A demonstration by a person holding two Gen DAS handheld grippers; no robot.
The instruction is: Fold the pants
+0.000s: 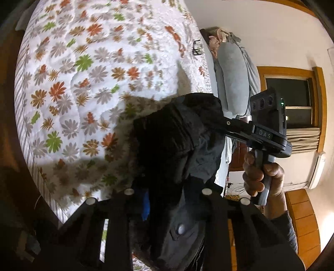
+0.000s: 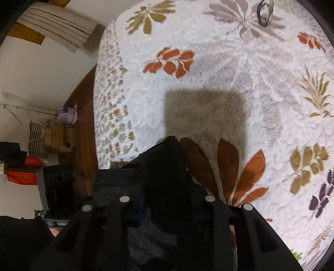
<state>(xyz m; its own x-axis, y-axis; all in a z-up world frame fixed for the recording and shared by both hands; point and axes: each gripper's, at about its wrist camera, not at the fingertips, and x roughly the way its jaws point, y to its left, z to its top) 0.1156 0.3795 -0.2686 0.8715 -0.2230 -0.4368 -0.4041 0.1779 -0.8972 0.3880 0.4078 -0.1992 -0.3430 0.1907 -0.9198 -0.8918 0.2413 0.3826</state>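
Dark pants [image 1: 173, 135] hang bunched above a flowered bedspread [image 1: 83, 73]. In the left wrist view my left gripper [image 1: 167, 193] is shut on the cloth, with a pale button just below the fingers. At the right, a hand [image 1: 263, 175] holds my right gripper [image 1: 222, 122], whose fingers pinch the upper edge of the same pants. In the right wrist view the pants [image 2: 165, 162] fill the gap of the right gripper [image 2: 167, 200], which points steeply down at the bedspread [image 2: 229, 73]. The pad contact is hidden by cloth.
A pair of glasses [image 1: 196, 48] lies on the bed, and these glasses [image 2: 265, 12] show at the top of the right wrist view. Grey pillows [image 1: 233, 79] lie along the bed's far side. A wooden bed frame [image 2: 83, 116] borders the quilt, with clutter beyond it.
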